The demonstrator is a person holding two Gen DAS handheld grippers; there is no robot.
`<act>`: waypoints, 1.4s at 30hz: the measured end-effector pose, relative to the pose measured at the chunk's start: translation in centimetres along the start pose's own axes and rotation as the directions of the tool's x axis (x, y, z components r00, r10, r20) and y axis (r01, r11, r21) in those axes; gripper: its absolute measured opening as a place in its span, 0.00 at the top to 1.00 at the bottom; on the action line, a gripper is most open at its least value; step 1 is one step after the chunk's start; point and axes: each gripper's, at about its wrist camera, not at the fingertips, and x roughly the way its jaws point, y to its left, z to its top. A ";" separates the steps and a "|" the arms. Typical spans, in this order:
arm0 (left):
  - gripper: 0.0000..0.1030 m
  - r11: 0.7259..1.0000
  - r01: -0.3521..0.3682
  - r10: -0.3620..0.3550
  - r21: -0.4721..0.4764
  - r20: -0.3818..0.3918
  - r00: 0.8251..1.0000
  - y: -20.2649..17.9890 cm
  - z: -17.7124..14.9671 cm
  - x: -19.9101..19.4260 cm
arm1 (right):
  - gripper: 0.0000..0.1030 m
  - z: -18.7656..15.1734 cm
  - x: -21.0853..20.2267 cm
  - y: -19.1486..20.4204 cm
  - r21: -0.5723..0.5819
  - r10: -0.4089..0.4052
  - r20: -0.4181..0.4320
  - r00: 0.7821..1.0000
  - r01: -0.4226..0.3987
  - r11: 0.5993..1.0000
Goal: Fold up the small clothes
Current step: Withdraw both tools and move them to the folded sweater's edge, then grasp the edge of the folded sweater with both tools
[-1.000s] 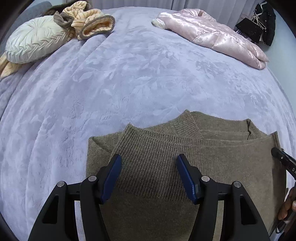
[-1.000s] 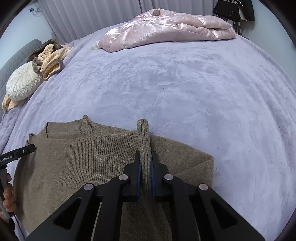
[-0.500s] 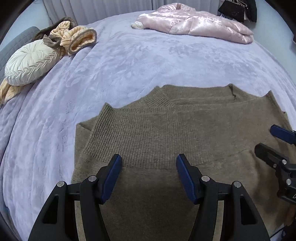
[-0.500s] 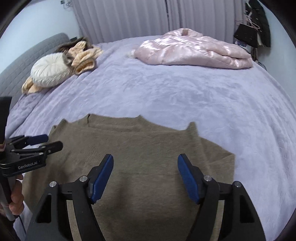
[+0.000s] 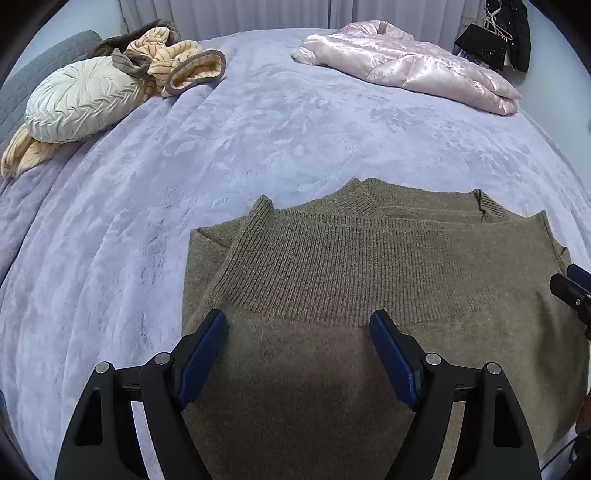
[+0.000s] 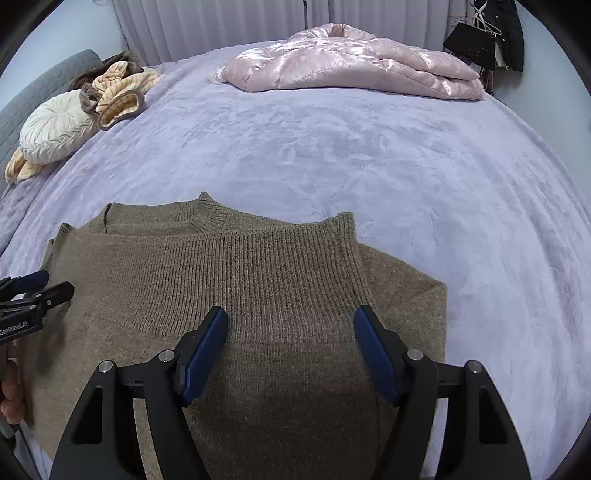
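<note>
An olive-brown knit sweater lies flat on the lavender bedspread, folded so its ribbed hem band lies across near the collar. It also shows in the right wrist view. My left gripper is open and empty, hovering over the sweater's left part. My right gripper is open and empty over the sweater's right part. Each gripper's tip shows at the edge of the other's view: the right one, the left one.
A pink satin quilted jacket lies at the far side of the bed. A cream round cushion and striped tan clothes sit at the far left by a grey headboard. Dark items hang at the far right.
My right gripper let go of the sweater's ribbed hem and opened. Both grippers pulled back and rose; the sweater now lies flat, folded.
</note>
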 end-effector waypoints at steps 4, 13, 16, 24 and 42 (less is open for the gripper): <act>0.22 0.999 0.041 -0.041 -0.034 0.002 0.999 0.0 -2.3 -2.6 | 0.27 -0.8 -3.1 1.0 0.010 0.034 0.035 0.999 -0.035 0.999; 0.22 1.000 0.023 -0.023 -0.004 -0.044 0.999 -0.5 -10.9 -4.3 | 0.23 -8.2 -6.5 6.6 -0.104 0.112 -0.026 0.993 -0.114 0.988; 0.22 0.997 0.033 -0.037 -0.063 -0.064 0.997 2.1 -12.5 -4.5 | 0.24 -10.7 -6.8 6.1 -0.125 0.063 -0.033 0.997 -0.067 0.990; 0.22 0.972 0.094 -0.100 -0.215 -0.017 0.995 6.9 -15.4 -8.1 | 0.24 -14.5 -8.9 -1.7 0.023 0.035 -0.025 0.999 -0.035 0.999; 0.02 0.813 0.419 -0.462 -0.405 -0.011 0.887 8.3 -14.4 -2.3 | 0.23 -16.8 -14.6 0.6 0.098 0.112 0.022 0.994 -0.113 0.989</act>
